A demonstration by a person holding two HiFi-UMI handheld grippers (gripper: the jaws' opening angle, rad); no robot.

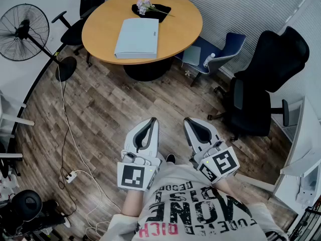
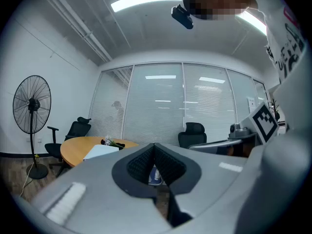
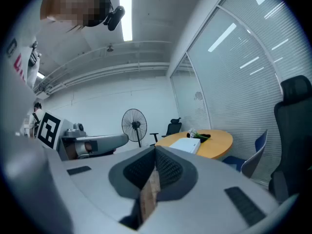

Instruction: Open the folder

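At six o'clock in the head view, the left gripper [image 1: 152, 120] and the right gripper [image 1: 189, 120] are held side by side above the wood floor [image 1: 110, 109], each with its jaws pressed together and nothing caught between them. Farther off, toward eleven o'clock, the pale folder [image 1: 137, 37] is seen lying closed and flat on the round wooden table [image 1: 100, 29], well apart from both grippers, with a sprig of flowers [image 1: 144, 5] laid just beyond it. A standing fan [image 1: 22, 31] is placed at ten o'clock and a black office chair [image 1: 261, 84] at two o'clock.
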